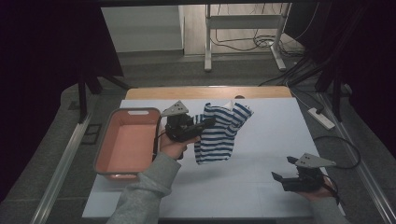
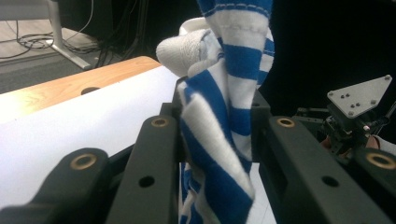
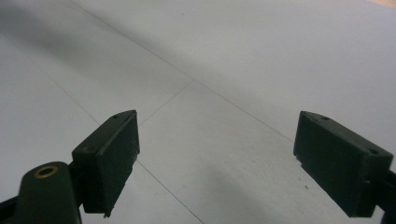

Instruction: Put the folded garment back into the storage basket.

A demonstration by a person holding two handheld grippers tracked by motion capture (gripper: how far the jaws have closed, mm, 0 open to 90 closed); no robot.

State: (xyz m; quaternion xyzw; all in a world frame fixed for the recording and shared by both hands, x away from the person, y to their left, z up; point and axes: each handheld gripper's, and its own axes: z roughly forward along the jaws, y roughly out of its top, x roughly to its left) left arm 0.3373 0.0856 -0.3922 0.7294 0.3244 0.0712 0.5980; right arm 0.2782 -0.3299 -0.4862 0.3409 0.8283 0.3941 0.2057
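left gripper [image 1: 208, 122]: clamped on blue-and-white striped cloth [image 1: 219, 135], bunched, hanging above the table
right gripper [image 1: 284, 169]: jaws apart

The left gripper [image 1: 205, 122] is held raised above the table, its jaws closed on striped cloth [image 2: 219, 116]. The right gripper [image 1: 282, 169] is kept low near the table's right side, jaws spread wide apart, nothing between them.

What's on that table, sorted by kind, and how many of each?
Striped blue-and-white cloth, pinched in the left gripper: 1
Pink bin: 1
Hand-held grippers, including the right gripper, open over the white tabletop: 2
Total: 4
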